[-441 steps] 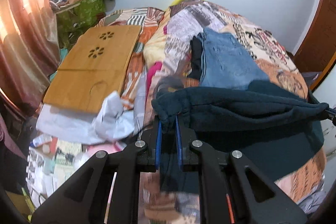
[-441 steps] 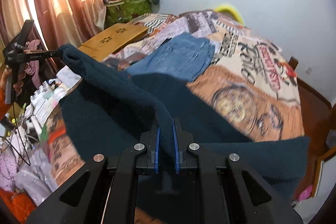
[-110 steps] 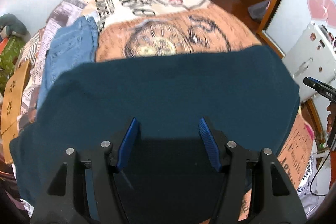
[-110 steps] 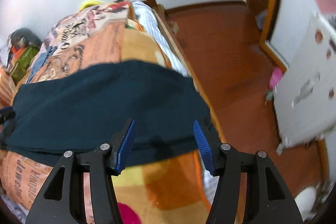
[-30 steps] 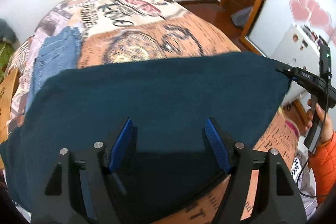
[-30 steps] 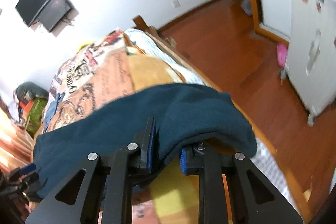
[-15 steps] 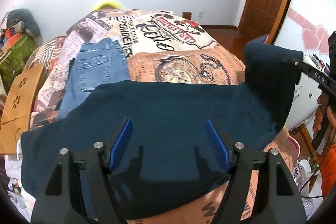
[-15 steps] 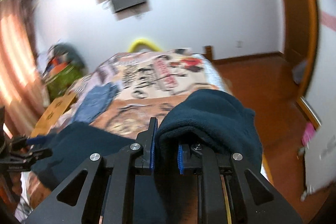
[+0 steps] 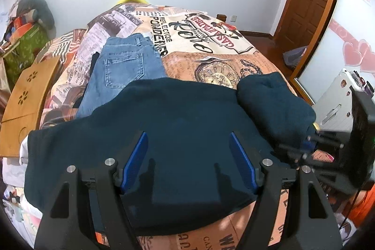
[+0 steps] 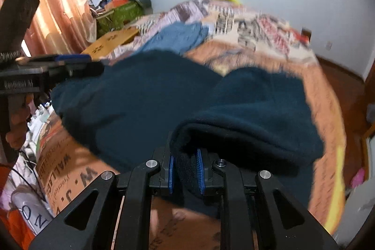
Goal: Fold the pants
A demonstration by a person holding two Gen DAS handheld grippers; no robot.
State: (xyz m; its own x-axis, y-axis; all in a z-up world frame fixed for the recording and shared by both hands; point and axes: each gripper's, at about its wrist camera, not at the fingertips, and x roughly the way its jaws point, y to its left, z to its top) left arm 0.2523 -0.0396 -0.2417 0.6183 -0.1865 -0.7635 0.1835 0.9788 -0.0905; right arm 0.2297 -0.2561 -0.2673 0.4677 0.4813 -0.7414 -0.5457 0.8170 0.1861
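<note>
Left wrist view: left gripper [image 9: 187, 162] wide apart over dark teal pants [image 9: 178, 132], nothing clamped; blue pads [image 9: 136, 161] hovering just above the fabric, contact unclear. Pants spread flat across near end of bed [image 9: 211, 57], right end lifted and bunched into a lump [image 9: 274, 97], pinched at far right by right gripper [image 9: 309, 144]. Folded blue jeans [image 9: 124, 69] just behind the pants, touching or slightly under the far edge. Wooden board [image 9: 25, 97] off to the left.

Right wrist view: right gripper [image 10: 185, 173] closed tight on a thick doubled edge of pants [image 10: 145, 104], cloth filling the gap between the pads. Background blurred. Left gripper [image 10: 58, 67] at left edge, above the far end of the pants.

Risks, judged: only a small bite of a bulky roll held, so could slip out mid-carry. Nothing pinning the flat part, so whole garment likely to drag sideways and fold land crooked. Lump could drop wrinkled instead of flat. Jeans close enough to get nudged.

Materials: pants thick, fleecy, matte, soft rounded folds, no sharp creases. Jeans stiffer denim with stitched pocket. Bedcover smooth printed fabric, newspaper-style pattern. Board hard, flat, flower-shaped cutouts.
</note>
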